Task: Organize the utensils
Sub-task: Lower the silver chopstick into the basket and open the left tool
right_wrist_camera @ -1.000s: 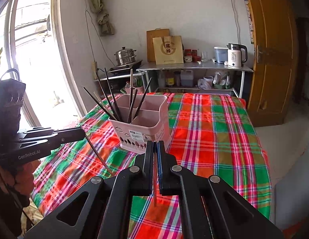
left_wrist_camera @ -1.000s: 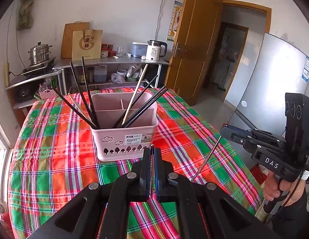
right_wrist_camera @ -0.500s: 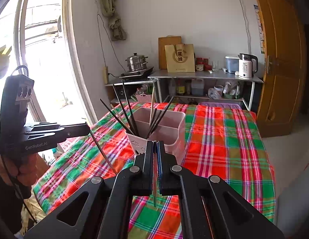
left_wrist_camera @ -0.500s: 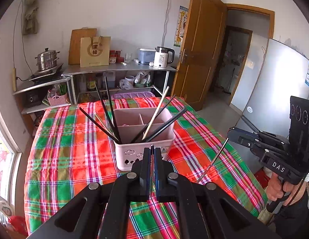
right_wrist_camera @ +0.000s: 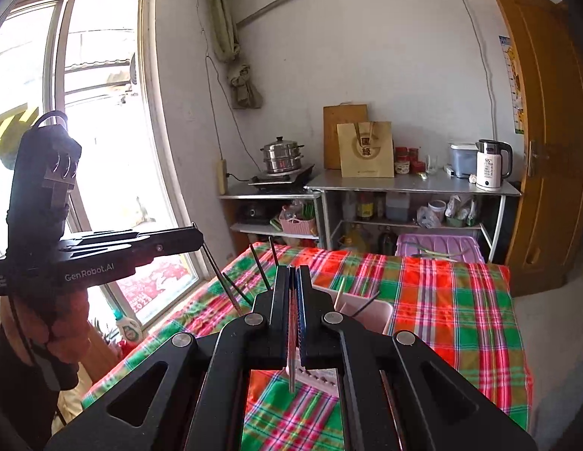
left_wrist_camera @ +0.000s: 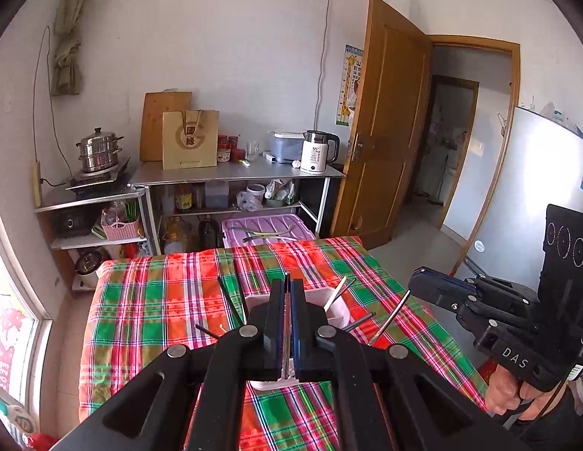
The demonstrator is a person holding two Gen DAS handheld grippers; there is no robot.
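Both grippers were clamped on a thin metal chopstick each: the left gripper (left_wrist_camera: 287, 323) and right gripper (right_wrist_camera: 293, 319), at lower centre, held above the pink plastic utensil basket (right_wrist_camera: 366, 310) on the plaid tablecloth (left_wrist_camera: 148, 300), apparently for sorting into compartments.

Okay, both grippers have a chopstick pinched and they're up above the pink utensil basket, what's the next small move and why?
Probably lower the right gripper until its metal chopstick tips into an open compartment of the pink basket. Both grippers are shut on a chopstick each, the left gripper on its own chopstick, and both hang above the basket, which already holds several chopsticks on the plaid tablecloth.
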